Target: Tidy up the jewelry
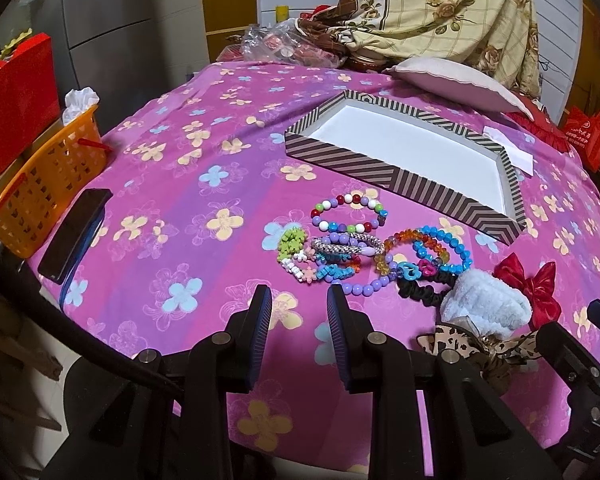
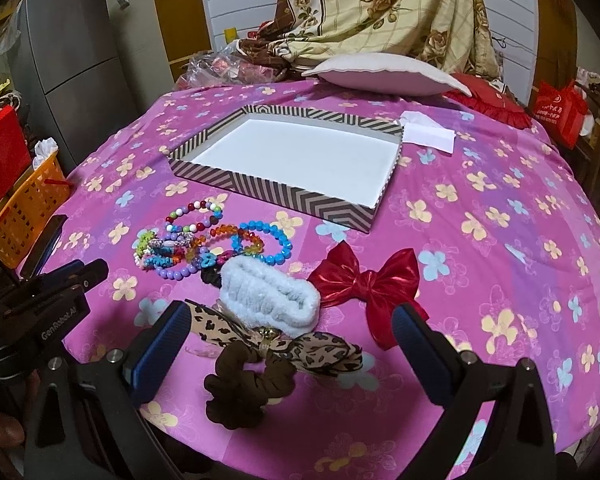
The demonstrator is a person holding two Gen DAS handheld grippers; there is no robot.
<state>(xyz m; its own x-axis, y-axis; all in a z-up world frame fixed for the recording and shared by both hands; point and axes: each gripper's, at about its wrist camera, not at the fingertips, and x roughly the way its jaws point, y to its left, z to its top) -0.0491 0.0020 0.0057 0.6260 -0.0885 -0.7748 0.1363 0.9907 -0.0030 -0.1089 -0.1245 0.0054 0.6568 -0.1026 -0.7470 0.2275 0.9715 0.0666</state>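
Note:
A pile of bead bracelets lies on the pink flowered cloth, also in the right wrist view. Behind it stands an empty striped tray with a white floor, also in the right view. A white fluffy scrunchie, a red bow, a leopard bow and a brown scrunchie lie near the front. My left gripper is open and empty, just short of the bracelets. My right gripper is wide open around the leopard bow and brown scrunchie, touching neither.
An orange basket and a dark phone-like slab sit at the left edge. A pillow and a white paper lie behind the tray. Red bags stand at the right. Cloth and clutter fill the back.

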